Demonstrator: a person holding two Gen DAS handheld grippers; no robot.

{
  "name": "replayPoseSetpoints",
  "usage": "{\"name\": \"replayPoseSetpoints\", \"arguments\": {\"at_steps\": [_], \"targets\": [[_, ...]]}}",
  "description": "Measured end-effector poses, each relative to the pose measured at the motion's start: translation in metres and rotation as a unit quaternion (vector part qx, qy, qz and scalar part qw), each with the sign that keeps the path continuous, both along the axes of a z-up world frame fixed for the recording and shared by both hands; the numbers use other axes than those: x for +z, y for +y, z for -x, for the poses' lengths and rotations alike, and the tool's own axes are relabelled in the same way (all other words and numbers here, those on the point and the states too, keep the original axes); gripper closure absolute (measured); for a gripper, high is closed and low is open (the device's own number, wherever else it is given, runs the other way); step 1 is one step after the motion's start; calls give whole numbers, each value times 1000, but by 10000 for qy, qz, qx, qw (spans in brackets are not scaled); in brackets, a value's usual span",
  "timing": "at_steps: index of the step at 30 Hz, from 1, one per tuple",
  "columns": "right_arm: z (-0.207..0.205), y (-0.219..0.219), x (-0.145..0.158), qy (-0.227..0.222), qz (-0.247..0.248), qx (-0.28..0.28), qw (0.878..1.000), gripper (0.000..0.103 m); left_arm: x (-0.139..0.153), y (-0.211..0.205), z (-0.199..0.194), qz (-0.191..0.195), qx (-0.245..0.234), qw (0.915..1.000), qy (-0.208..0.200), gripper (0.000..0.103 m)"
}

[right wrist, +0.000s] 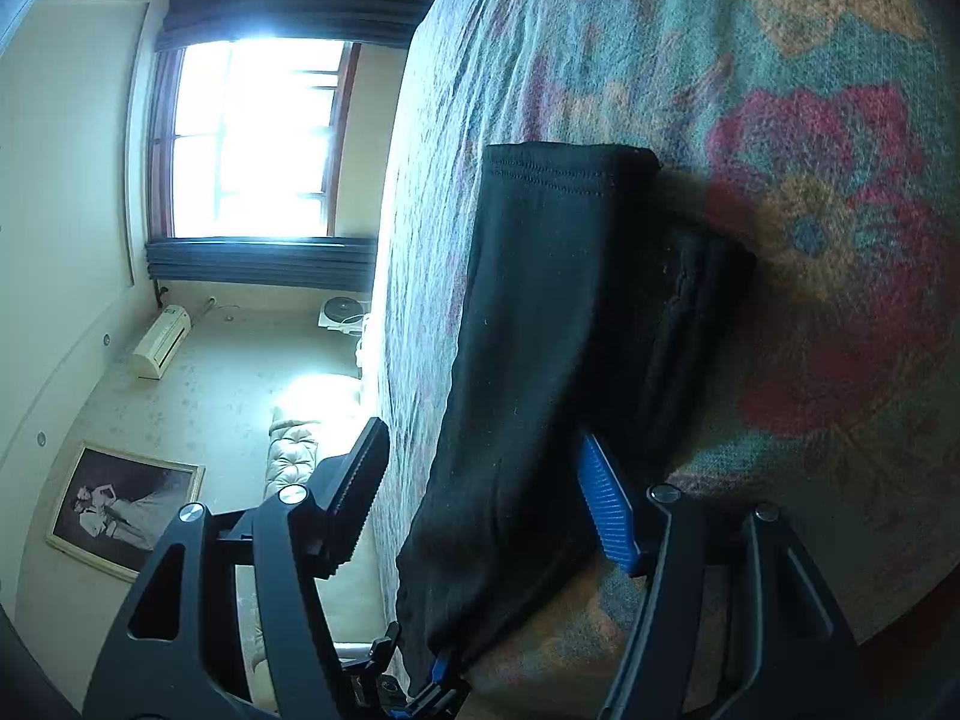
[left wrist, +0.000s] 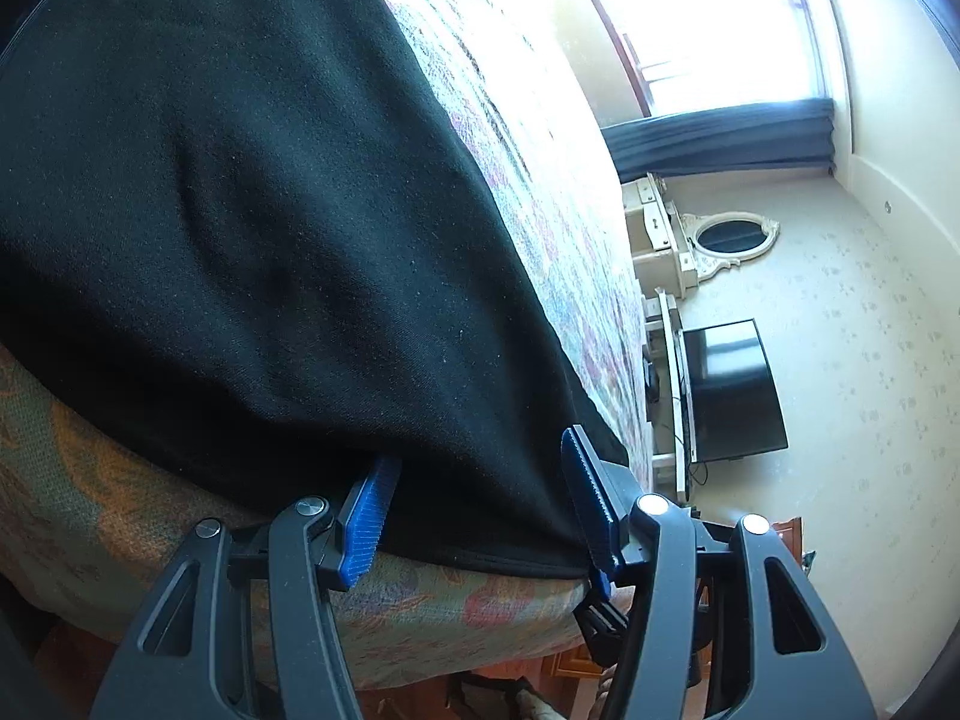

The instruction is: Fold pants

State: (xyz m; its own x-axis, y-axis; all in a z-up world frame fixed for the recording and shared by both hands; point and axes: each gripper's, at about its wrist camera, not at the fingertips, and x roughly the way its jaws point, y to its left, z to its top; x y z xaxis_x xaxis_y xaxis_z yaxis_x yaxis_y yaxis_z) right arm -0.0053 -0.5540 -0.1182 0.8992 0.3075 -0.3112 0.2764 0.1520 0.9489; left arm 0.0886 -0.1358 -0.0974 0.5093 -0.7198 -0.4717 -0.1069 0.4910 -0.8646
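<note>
Black pants point(left wrist: 240, 210) lie on a floral bedspread point(left wrist: 528, 168) at the bed's edge. In the left wrist view my left gripper point(left wrist: 474, 516) is open, one blue pad point(left wrist: 366, 522) tucked under the fabric's hem and the other pad point(left wrist: 585, 498) above it, straddling the pants' edge. In the right wrist view a folded leg of the pants point(right wrist: 540, 324) with a stitched hem lies on the bedspread point(right wrist: 810, 120). My right gripper point(right wrist: 486, 498) is open with the fabric edge between its jaws, one blue pad point(right wrist: 606, 504) beneath the cloth.
The bed edge drops off beside both grippers. A dresser with an oval mirror point(left wrist: 729, 234) and a dark TV point(left wrist: 732, 390) stand by the wall. A bright window point(right wrist: 252, 138), an air conditioner point(right wrist: 159, 342) and a framed picture point(right wrist: 126, 510) show beyond the bed.
</note>
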Motion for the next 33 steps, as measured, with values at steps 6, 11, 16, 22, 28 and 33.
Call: {"name": "replayPoseSetpoints", "arguments": {"at_steps": [6, 11, 16, 22, 28, 33], "targets": [[-11, 0, 16, -81, 176, 40, 9998, 40, -6, 2, -1, -151, 5, 9999, -84, 64], [-23, 7, 32, 141, 568, 122, 9982, 49, -18, 2, -2, -122, -133, 9996, 231, 92], [-22, 4, 23, 302, 504, 128, 9982, 96, -15, 4, 0, -137, -103, 9996, 231, 96], [-14, 6, 47, 50, 855, 172, 9962, 97, 9, 7, 7, -265, -87, 9994, -216, 97], [-1, 8, 42, 177, 986, 309, 9945, 97, 7, 10, 14, -245, -168, 9994, -189, 97], [7, 0, 13, 402, 840, 187, 9955, 97, -16, -1, 13, -401, -296, 9987, 129, 97]]}}
